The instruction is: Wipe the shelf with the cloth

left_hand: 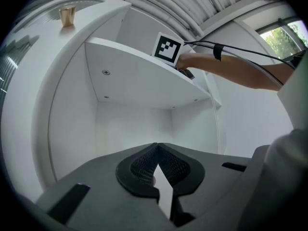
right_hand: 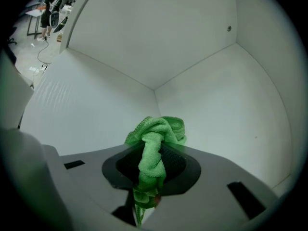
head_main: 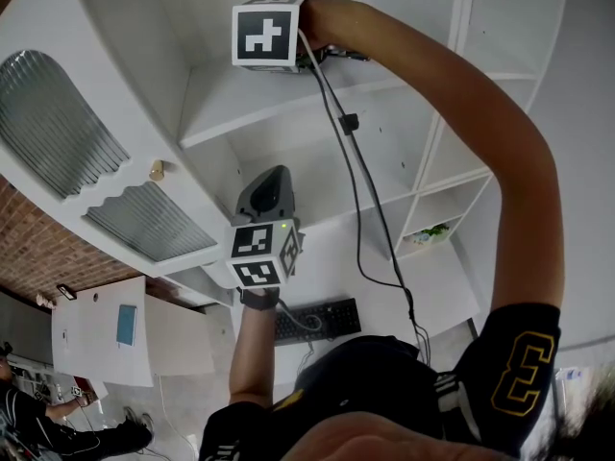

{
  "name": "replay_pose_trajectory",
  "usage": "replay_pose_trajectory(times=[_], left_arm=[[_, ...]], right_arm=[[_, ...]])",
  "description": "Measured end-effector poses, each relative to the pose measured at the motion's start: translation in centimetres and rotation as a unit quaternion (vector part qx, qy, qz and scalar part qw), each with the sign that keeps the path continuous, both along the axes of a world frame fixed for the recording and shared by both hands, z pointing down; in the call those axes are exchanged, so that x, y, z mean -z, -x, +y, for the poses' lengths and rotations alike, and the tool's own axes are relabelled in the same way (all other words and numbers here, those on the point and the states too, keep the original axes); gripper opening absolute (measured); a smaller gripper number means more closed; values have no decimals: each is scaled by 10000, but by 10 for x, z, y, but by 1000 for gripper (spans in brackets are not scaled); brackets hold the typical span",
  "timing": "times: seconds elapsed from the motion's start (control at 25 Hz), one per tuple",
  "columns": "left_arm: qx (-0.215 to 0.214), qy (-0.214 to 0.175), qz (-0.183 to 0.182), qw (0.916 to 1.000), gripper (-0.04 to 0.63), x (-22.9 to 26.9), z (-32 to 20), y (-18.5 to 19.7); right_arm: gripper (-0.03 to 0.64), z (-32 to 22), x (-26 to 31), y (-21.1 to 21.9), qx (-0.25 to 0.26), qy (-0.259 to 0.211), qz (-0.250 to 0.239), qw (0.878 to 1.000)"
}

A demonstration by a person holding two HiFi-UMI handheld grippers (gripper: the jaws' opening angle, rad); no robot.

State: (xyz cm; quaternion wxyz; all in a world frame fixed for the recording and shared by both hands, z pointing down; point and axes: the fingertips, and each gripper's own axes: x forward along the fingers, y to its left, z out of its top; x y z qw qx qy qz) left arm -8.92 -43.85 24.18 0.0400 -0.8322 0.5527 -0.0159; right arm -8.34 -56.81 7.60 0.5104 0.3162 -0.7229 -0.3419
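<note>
Close by the person's body, a black keyboard (head_main: 317,320) lies on a white top. Just beyond it the left gripper (left_hand: 157,150) is held upright, its jaws pressed together at the tips with nothing between them. It is aimed into the white compartment under the shelf (left_hand: 139,71). To the left, a small gold knob (left_hand: 67,16) sits on the cabinet front. Farther off, the right arm reaches over the shelf board, a black cable (head_main: 356,190) trailing down from it. The right gripper (right_hand: 155,148) is inside that upper compartment, pinching the green cloth (right_hand: 159,128). The cloth is bunched and twisted between the jaws and bulges out past their tips toward the far corner where the white panels meet. Whether it touches the shelf cannot be told.
</note>
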Motion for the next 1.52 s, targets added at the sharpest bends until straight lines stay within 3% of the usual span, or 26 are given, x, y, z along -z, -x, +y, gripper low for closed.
replay_pose_trajectory(times=[0.36, 0.68, 1.36, 1.52], left_arm=[[-81, 24, -1, 10000, 9, -7, -4, 0], [-202, 53, 49, 9998, 10, -12, -5, -3], [-289, 0, -4, 9996, 11, -12, 0, -7], [-326, -75, 20, 9994, 10, -7, 16, 2]], right_arm=[[75, -13, -5, -30, -425, 77, -60, 9990], [75, -22, -9, -58, -944, 1, 216, 9953], [75, -34, -10, -125, -1865, -176, 591, 9805], [75, -25, -2, -133, -2241, -295, 758, 9712]])
